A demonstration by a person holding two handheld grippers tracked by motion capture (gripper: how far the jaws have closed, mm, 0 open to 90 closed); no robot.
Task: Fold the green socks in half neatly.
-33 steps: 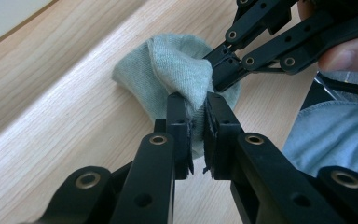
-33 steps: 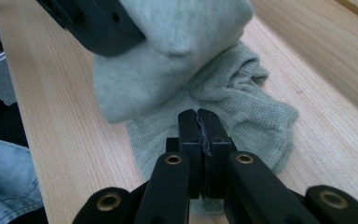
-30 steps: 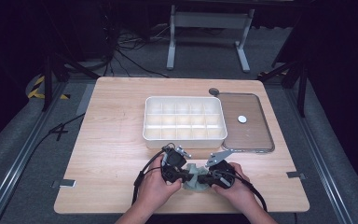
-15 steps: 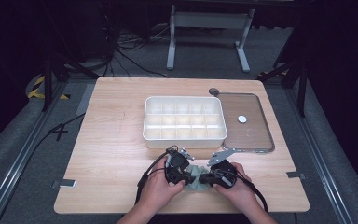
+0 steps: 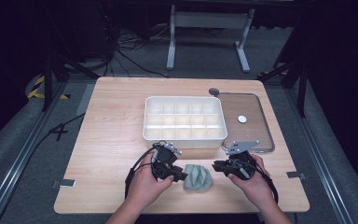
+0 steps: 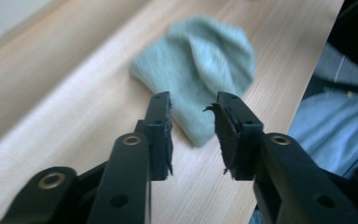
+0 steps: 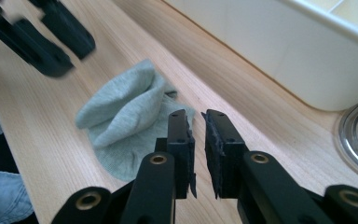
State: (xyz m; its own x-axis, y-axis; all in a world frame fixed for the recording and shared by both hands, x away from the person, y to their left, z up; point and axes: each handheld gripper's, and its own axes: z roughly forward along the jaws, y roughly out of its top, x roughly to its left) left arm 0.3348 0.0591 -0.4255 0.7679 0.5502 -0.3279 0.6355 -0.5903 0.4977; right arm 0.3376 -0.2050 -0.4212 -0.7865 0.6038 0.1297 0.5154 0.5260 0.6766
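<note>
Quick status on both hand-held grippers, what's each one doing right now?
Left hand-held gripper: open, jaws just opened, grey-green folded cloth ahead of them, not gripped.
Right hand-held gripper: open, jaws just opened, holding nothing.

High view: small round object on the clear lid near the table's right edge, too small to identify. Contents of the white compartment box not resolvable.

Left gripper view: green-grey cloth blurred at its far end; its folds unreadable.

Right gripper view: left gripper blurred, cut off by the top-left corner. Box and lid both cut by the right edge.
</note>
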